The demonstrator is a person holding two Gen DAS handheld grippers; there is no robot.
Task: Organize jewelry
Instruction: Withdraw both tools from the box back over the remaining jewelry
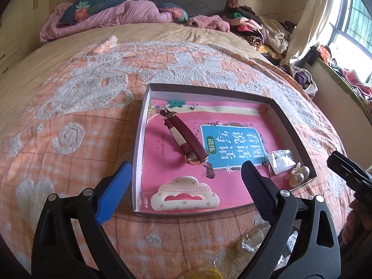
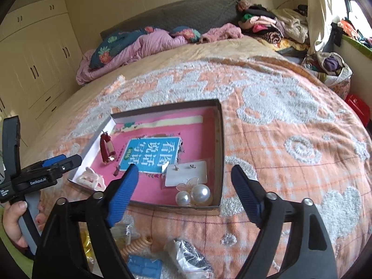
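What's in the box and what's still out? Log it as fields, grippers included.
box: shallow tray on the bed blanket
in box: watch, cloud hair clip, pearl earrings, earring card
still outside: coil hair tie, bagged items near the right gripper
left gripper: open, empty
right gripper: open, empty

A shallow tray [image 2: 219, 139] sits on the blanket [image 2: 290, 139] covering the bed. In it, a watch [image 2: 108, 150] lies toward the far left, a hair clip [image 2: 91, 180] at the near left corner, an earring card [image 2: 186, 173] and pearl earrings [image 2: 194, 194] at the near right. Loose packets [image 2: 186, 253] lie on the blanket before the tray. Pillows [image 2: 144, 38] and bedding sit behind.
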